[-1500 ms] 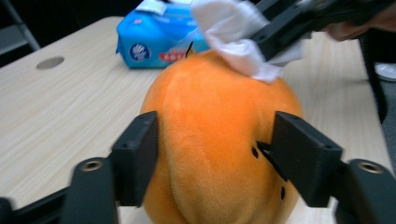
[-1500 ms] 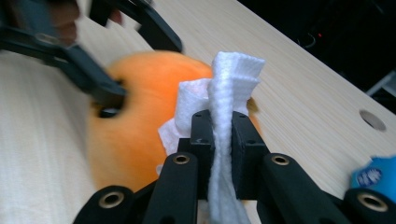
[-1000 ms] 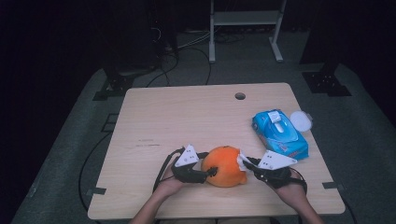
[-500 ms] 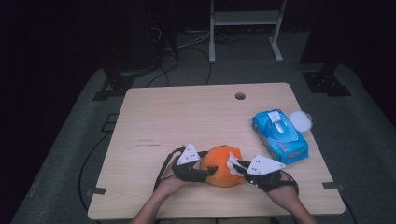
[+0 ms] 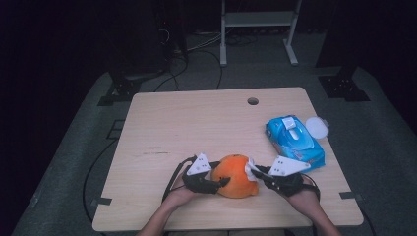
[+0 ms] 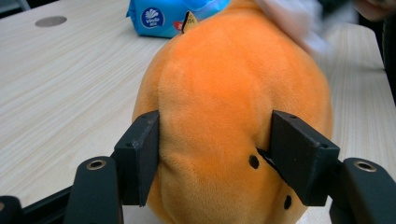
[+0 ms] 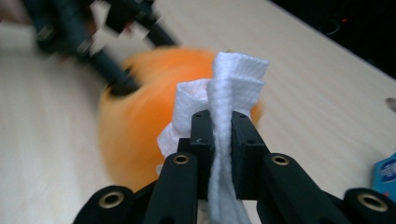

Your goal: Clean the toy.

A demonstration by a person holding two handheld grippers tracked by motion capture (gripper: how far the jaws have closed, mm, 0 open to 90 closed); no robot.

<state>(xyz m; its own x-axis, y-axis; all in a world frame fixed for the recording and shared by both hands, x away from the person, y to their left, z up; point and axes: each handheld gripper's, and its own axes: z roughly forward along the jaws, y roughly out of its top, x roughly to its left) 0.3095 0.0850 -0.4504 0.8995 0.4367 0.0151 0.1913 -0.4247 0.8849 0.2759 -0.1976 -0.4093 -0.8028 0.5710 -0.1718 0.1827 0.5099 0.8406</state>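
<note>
While the left gripper [image 6: 212, 156] pinches the soft, light plush toy [image 6: 233, 107] at its near end, the right gripper [image 7: 218, 140] clamps a limp wipe [image 7: 231, 88].

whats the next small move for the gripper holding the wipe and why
Probably stroke the white wipe down across the orange plush toy. The right gripper is shut on the folded wipe, which sits at the toy's upper side, and the left gripper clamps the toy on the table, so it looks braced for wiping.
</note>
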